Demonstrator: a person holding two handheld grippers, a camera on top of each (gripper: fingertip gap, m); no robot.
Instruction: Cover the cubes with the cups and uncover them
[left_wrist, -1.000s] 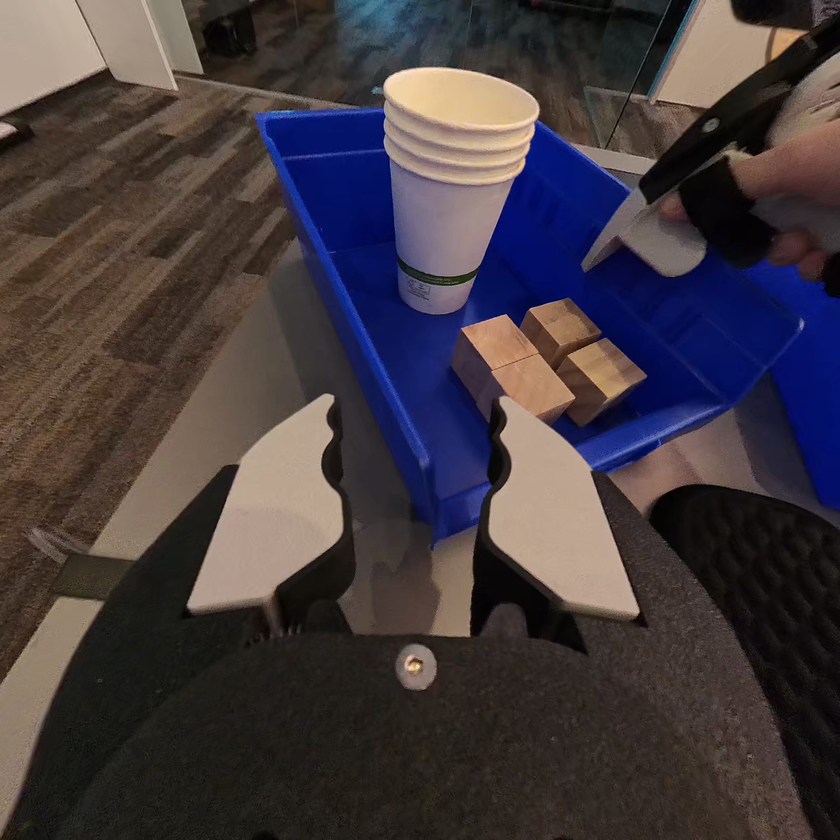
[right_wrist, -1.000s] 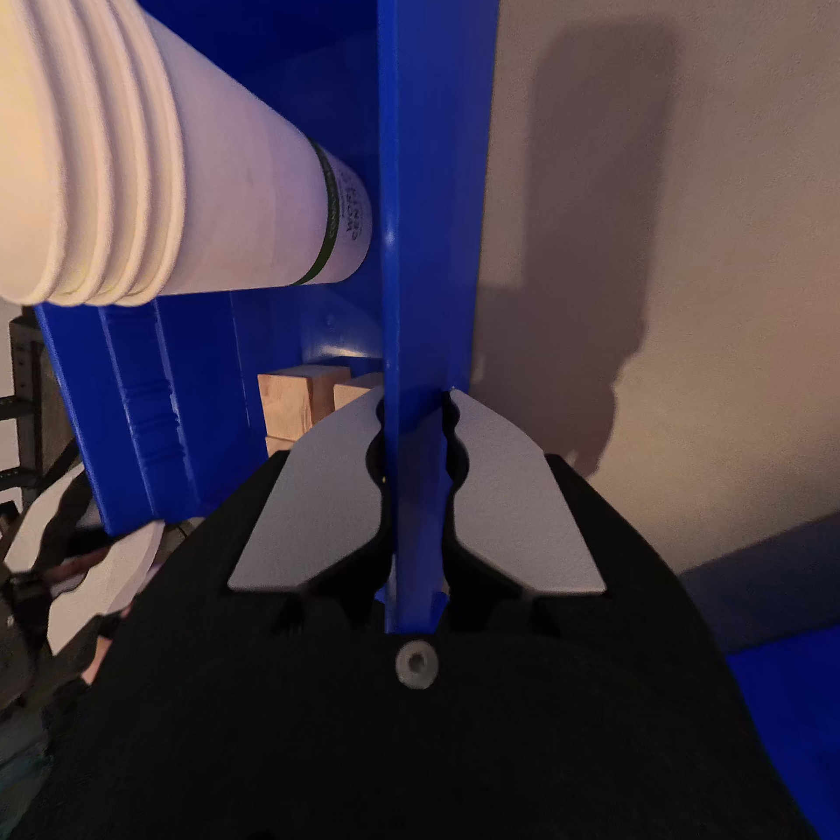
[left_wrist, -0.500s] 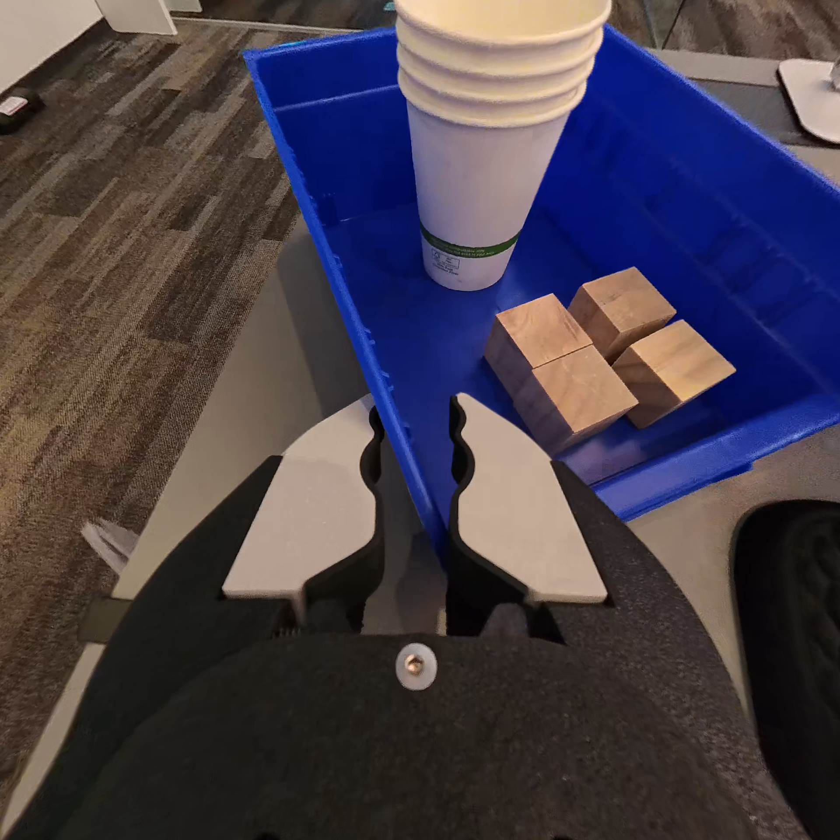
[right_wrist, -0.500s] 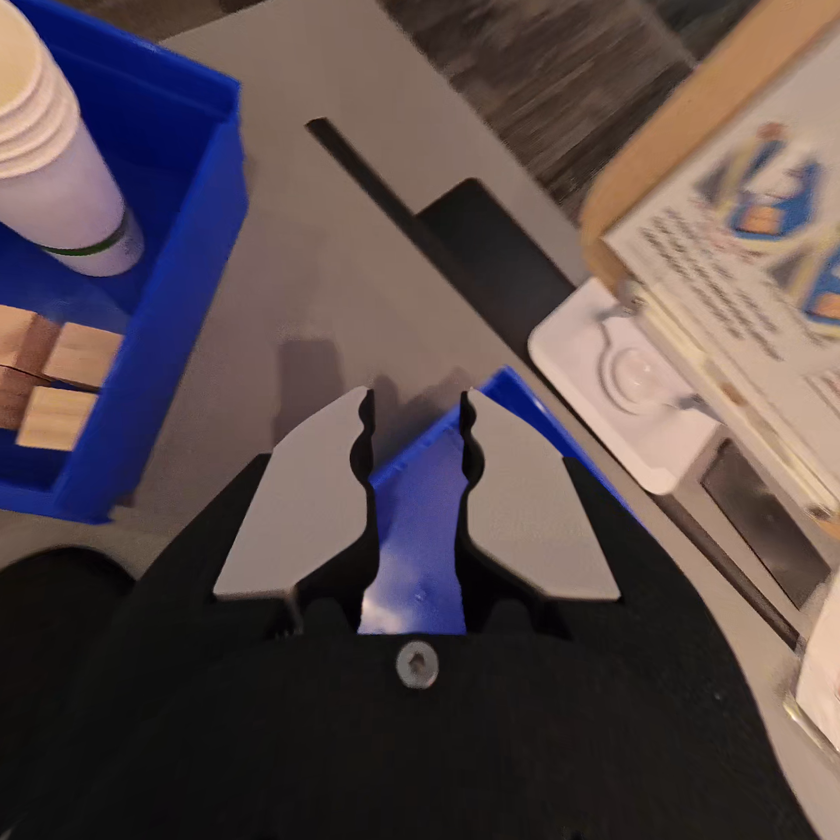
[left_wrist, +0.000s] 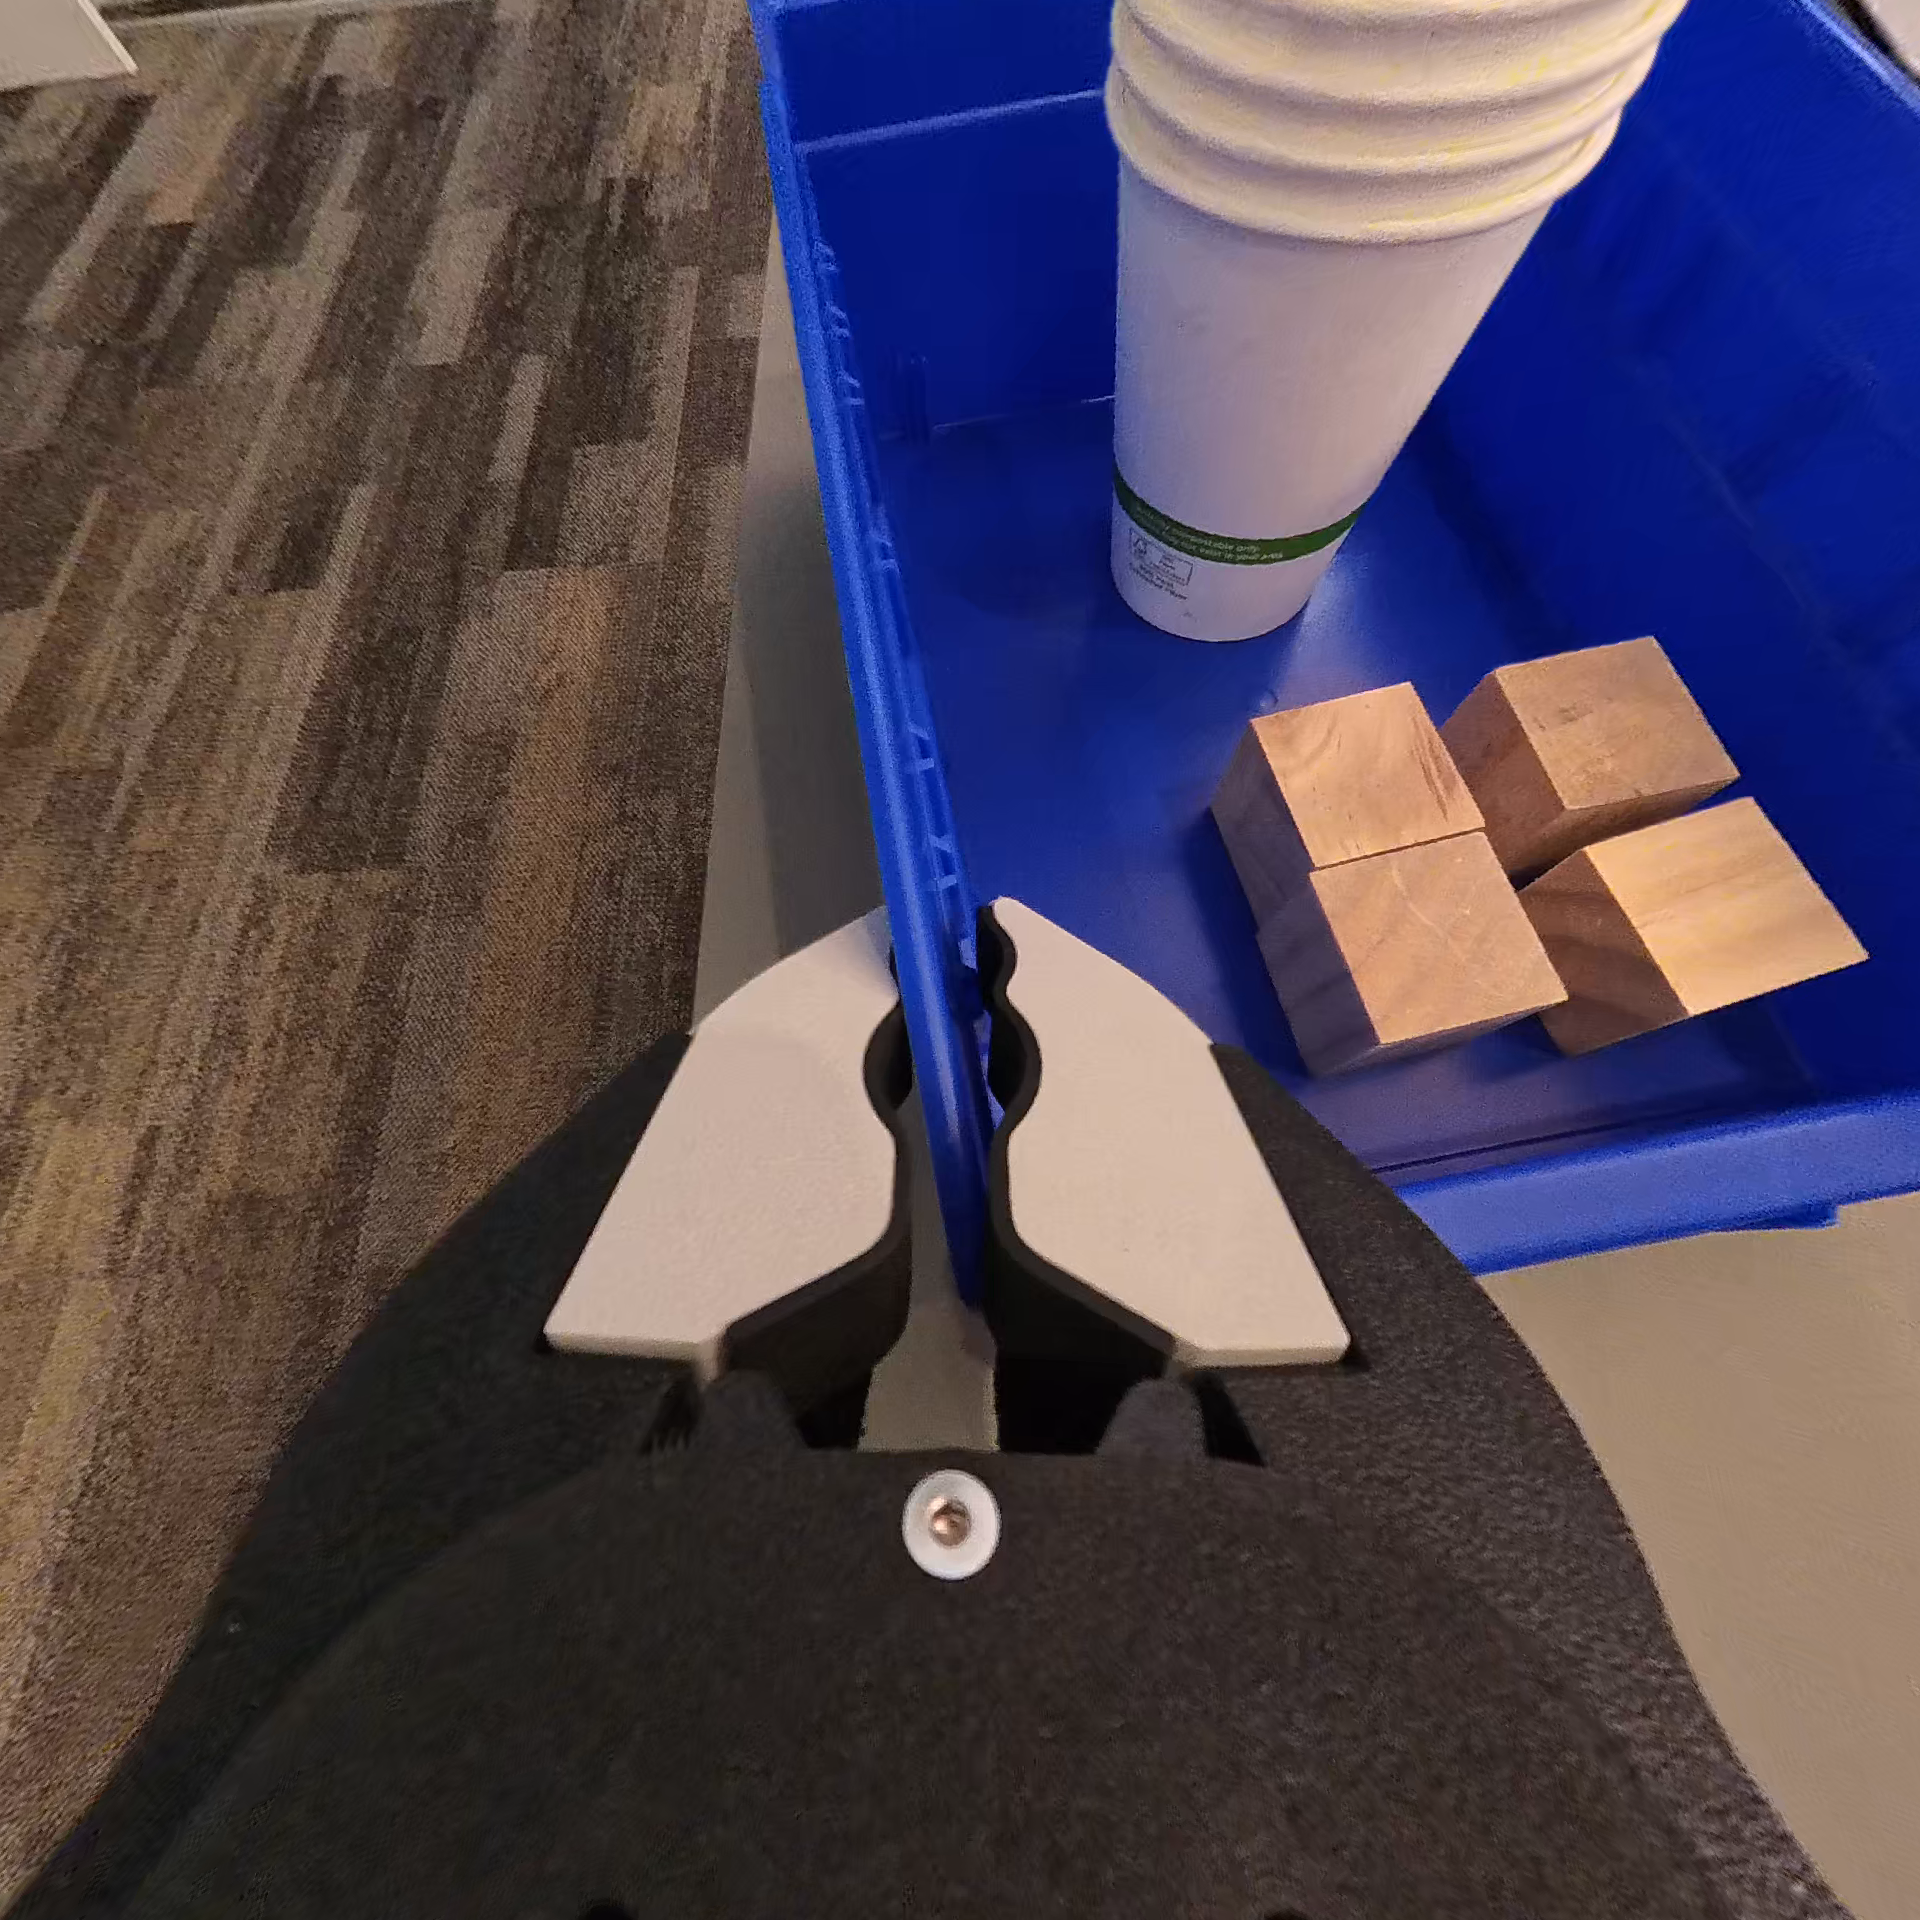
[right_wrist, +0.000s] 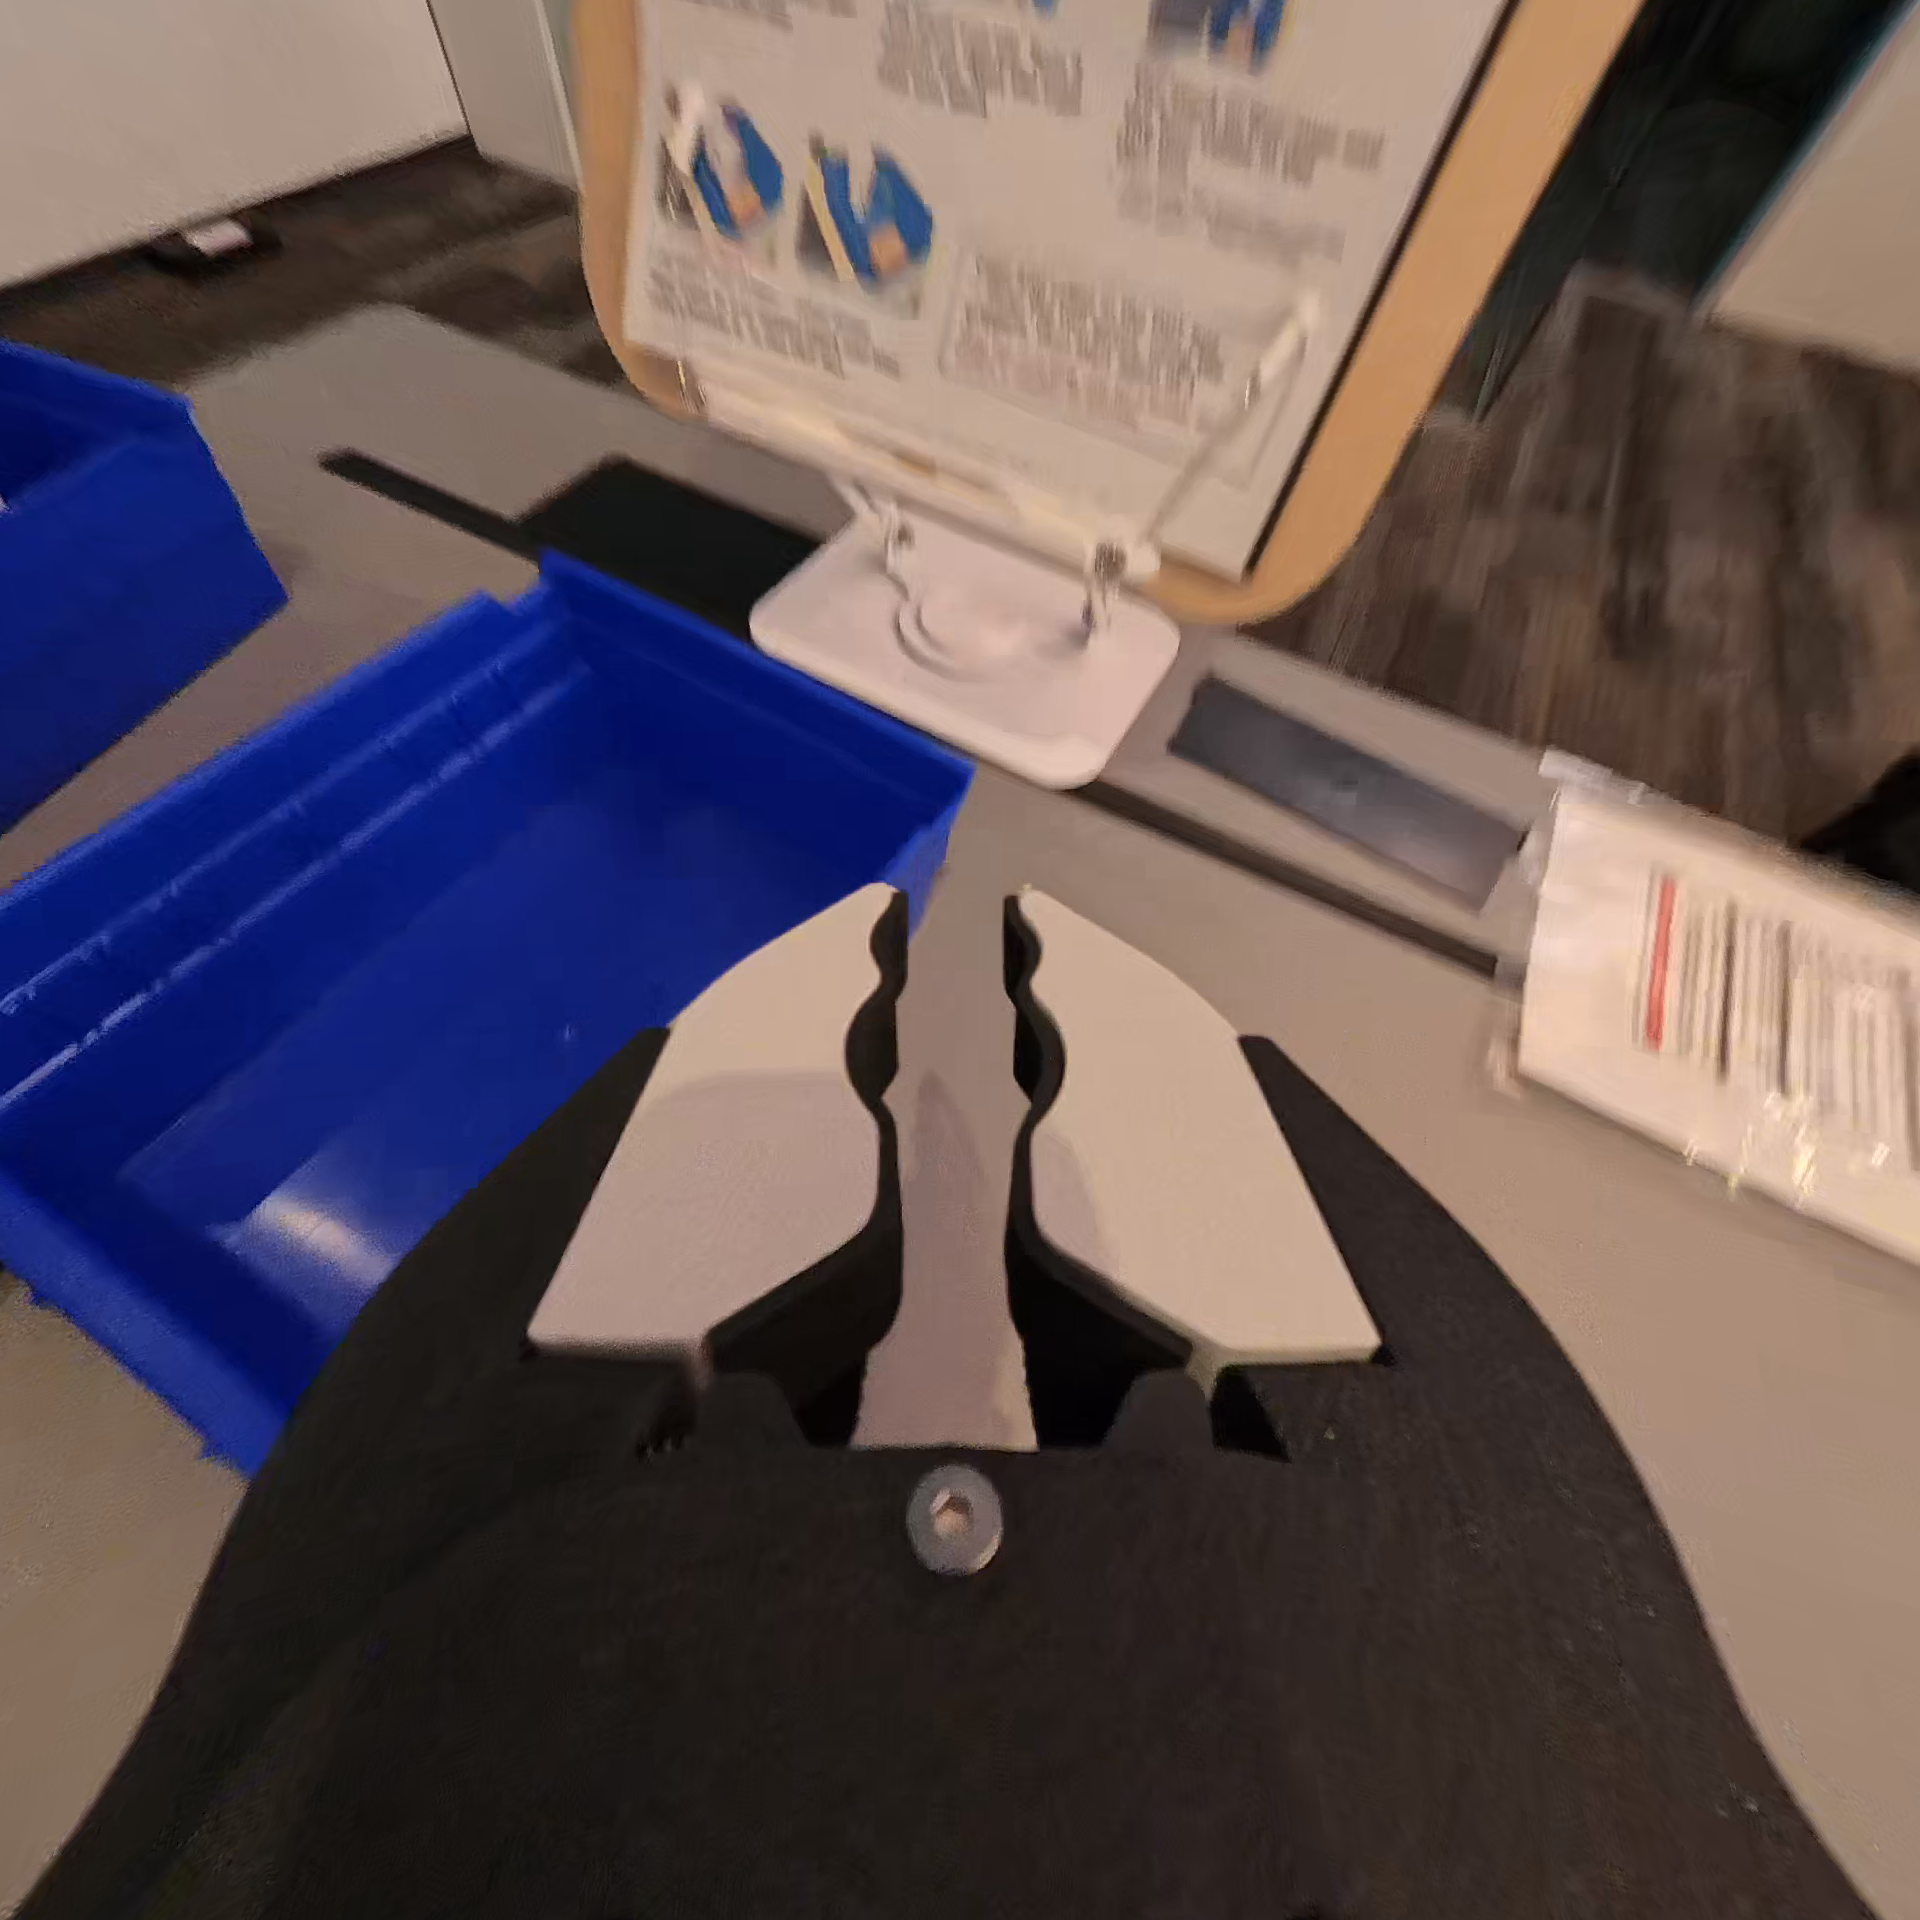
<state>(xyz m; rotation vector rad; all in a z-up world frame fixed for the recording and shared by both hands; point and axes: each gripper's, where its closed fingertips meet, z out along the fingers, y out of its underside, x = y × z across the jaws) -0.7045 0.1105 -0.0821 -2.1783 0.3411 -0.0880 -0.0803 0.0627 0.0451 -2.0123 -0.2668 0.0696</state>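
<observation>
The left tool (left_wrist: 940, 914) points forward along the near left wall of a blue bin (left_wrist: 894, 623), its fingers closed onto that wall, one inside and one outside. Inside the bin a stack of cups (left_wrist: 1278, 343) stands upright, ahead and right of the tool. Four wooden cubes (left_wrist: 1496, 852) sit clustered on the bin floor, nearer than the cups and right of the tool, apart from it. Carpet (left_wrist: 343, 623) lies to the left past the worktop (left_wrist: 1704, 1455) edge.

The right tool (right_wrist: 956, 899) hovers over bare worktop, fingers slightly apart and holding nothing. A second, empty bin (right_wrist: 499, 904) lies just left of it. Beyond stand a blurred sign (right_wrist: 997, 260) on a white stand and, to the right, a bagged paper (right_wrist: 1714, 1018).
</observation>
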